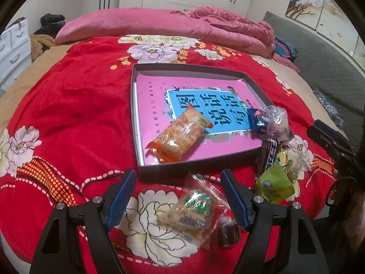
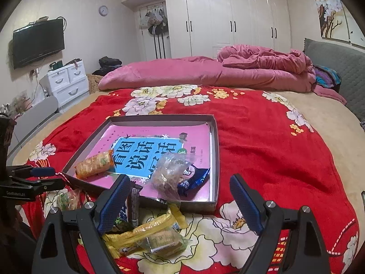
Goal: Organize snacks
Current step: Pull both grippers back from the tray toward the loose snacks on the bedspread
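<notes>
Right between the fingers of the left hand-held gripper [image 1: 178, 196] sits a clear-wrapped cracker pack [image 1: 191, 210] on the red flowered bedspread [image 1: 68, 105], just short of the near wall of the shallow box [image 1: 146, 169]. That gripper is spread wide and holding nothing. The pack's long axis runs diagonally, from the far left toward the near right, so it's skewed to the fingers rather than square across them; I'd guess a small twist of the wrist is needed before closing. A little dark wrapped candy [image 1: 228, 233] lies just beside the right finger, close enough to get pinched along with it. The right hand-held gripper [image 2: 180, 201] is also spread wide with nothing in it, hanging over its own heap: a yellow-wrapped snack [image 2: 141, 230] and a dark chocolate bar [image 2: 134, 203] near its left finger. So the left one is clearly nearer the cracker pack. Inside the box there's already an orange biscuit roll [image 1: 180, 134], a blue packet [image 2: 194, 178] and a clear bag [image 2: 168, 173] that leans over the near rim, I think, though the fisheye makes it hard to say. Plenty of loose stuff left outside.
</notes>
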